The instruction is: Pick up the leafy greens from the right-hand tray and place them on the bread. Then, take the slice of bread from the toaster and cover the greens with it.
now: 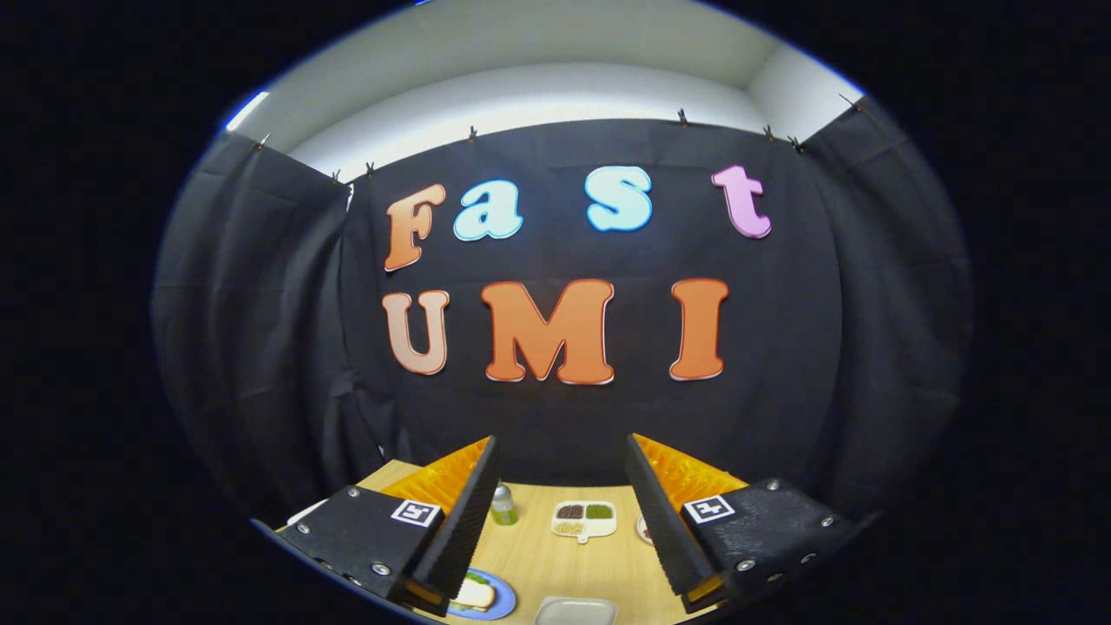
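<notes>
Gripper view: my jaws hang spread and empty above the desk (564,569). Nothing is picked yet; next I need to dip toward the greens.

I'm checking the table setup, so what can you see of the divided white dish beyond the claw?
The divided dish is small, white and rounded, plastic by the look, lying flat on the wooden table. Its compartments hold dark brown, green and pale tan fillings, too small to identify. A short tab sticks out toward the camera. It sits beyond the open claw, between its fingers, beside a small bottle, touching neither.
</notes>
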{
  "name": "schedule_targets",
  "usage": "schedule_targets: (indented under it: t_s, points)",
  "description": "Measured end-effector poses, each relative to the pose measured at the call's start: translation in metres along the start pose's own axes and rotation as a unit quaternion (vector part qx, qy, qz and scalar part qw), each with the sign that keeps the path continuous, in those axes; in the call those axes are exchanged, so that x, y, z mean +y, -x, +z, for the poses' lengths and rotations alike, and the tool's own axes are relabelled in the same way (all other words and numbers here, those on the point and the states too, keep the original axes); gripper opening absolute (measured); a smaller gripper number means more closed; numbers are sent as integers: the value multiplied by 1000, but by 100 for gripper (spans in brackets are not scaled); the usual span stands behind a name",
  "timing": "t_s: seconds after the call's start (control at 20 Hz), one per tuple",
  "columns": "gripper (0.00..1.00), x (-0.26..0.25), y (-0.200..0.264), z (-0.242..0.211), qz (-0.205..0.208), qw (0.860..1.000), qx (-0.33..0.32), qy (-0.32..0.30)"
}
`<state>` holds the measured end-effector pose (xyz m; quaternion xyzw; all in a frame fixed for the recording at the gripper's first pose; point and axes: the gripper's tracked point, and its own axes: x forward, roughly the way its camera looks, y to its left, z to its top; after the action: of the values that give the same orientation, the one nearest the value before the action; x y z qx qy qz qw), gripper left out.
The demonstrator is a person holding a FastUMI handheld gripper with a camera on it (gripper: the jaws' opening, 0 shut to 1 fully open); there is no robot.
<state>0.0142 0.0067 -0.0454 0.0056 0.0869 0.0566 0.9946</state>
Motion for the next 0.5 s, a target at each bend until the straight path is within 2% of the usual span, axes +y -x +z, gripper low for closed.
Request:
schedule_targets:
  t_s: [0.2, 0.5]
  points:
    - [93, -2, -2, -4, -10, 999, -25, 21]
    - [95, -6, 4, 1, -1, 995, -87, 40]
